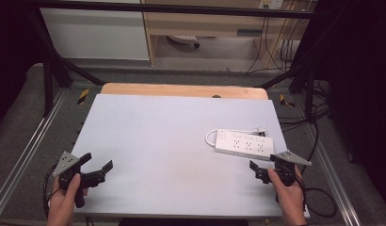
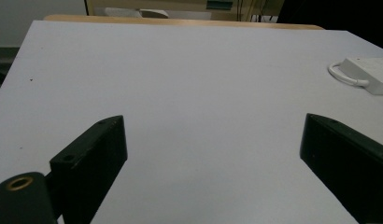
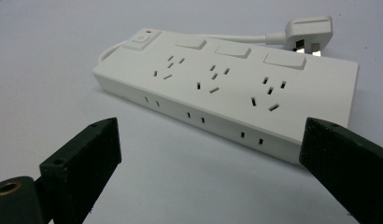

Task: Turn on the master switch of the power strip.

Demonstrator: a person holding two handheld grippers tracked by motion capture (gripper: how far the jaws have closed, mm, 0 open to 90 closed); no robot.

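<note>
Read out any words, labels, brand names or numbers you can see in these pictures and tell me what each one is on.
None can be read.
Power strip: its white top shows sockets, three blank covers and a switch with a red dot, no print.
Plug: no legible marking.
Yellow-and-black tags beside the table: too small to read.
Blue-grey label on the wooden cabinet: blurred, unreadable.

White power strip (image 3: 227, 88) lying flat on the bench (image 3: 49, 60), plug (image 3: 307, 31) behind, just beyond the wide-open right gripper (image 3: 210, 154).
</note>
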